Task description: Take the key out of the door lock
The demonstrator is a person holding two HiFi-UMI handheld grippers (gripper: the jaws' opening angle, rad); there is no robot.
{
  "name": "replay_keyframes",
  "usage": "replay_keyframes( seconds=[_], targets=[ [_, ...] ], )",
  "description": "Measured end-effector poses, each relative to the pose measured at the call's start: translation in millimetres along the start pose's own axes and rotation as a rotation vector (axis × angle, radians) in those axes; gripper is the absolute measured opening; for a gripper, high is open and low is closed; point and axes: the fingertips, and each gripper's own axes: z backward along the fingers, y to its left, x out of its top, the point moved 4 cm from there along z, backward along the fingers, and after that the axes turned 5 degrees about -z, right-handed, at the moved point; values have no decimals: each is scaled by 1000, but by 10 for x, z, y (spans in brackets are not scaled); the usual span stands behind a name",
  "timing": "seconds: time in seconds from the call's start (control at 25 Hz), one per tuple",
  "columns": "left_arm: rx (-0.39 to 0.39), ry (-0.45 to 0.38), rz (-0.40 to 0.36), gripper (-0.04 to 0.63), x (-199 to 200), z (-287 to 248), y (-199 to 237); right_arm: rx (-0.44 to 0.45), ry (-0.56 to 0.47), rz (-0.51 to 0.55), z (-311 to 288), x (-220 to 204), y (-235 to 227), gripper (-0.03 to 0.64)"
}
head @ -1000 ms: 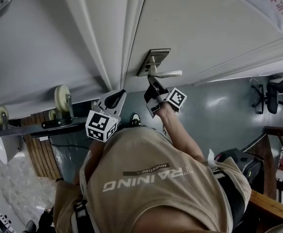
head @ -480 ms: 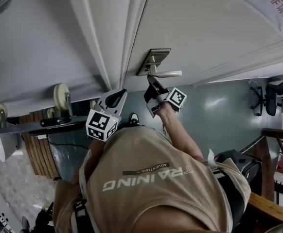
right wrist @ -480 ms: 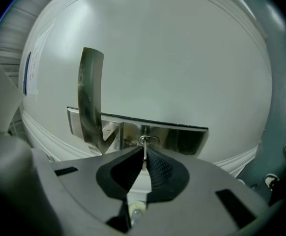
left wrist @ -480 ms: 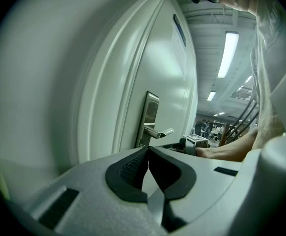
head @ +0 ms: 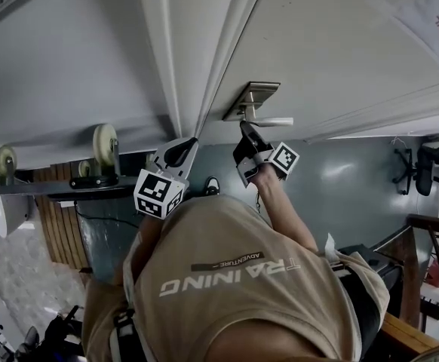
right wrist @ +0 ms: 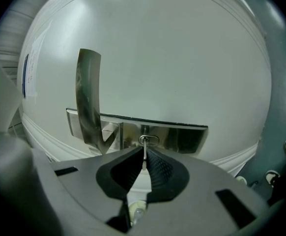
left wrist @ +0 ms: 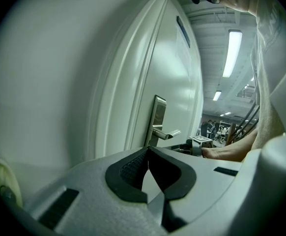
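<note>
**A:** Right gripper view: right tool (right wrist: pixel 145 150) is clamped on the key (right wrist: pixel 144 157), pads pinching its head, which shows edge-on. Key sits dead ahead of the tips, blade in the keyhole of the lock plate (right wrist: pixel 177 136).

**B:** Ok. Lever handle (right wrist: pixel 88 97)?

**A:** Up & left of the tool in that view, apart from it. No contact afaict.

**B:** Left tool (left wrist: pixel 148 150)?

**A:** Jaws together, nothing btwn them. Door (left wrist: pixel 180 82) and lock are ahead of it, well apart. It's idle.

**B:** How's the key gonna handle?

**A:** Prob light, stiff, thin metal. Smooth too, so it could slip if the pads only catch an edge. Best hold is the flat faces of the head, as near the plate as the tips fit.

**B:** Risk?

**A:** Binding, I'd guess. Pull should go straight back along the tool's own line. Any sideways levering & the blade could jam or bend. Can't tell if it's turned to the release position.
</note>
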Motion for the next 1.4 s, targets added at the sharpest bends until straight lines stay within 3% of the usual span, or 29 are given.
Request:
replay_keyframes(
  seconds=[0.24,0.48,0.92,1.4],
  targets=[
    [-24,2,8,9,-15,-71,-9,2,-61,-2,-9,-30,-16,28],
    [-71,-15,-14,9,74,-194,-107,13,-28,0,129,-94,20,28],
    [-86,-11,10,9,-13,-159,-144,11,13,46,458,-166,48,28],
    [-218,-32,-12,9,10,-74,-224,-7,-32,120,673,-470,194,28]
  ],
)
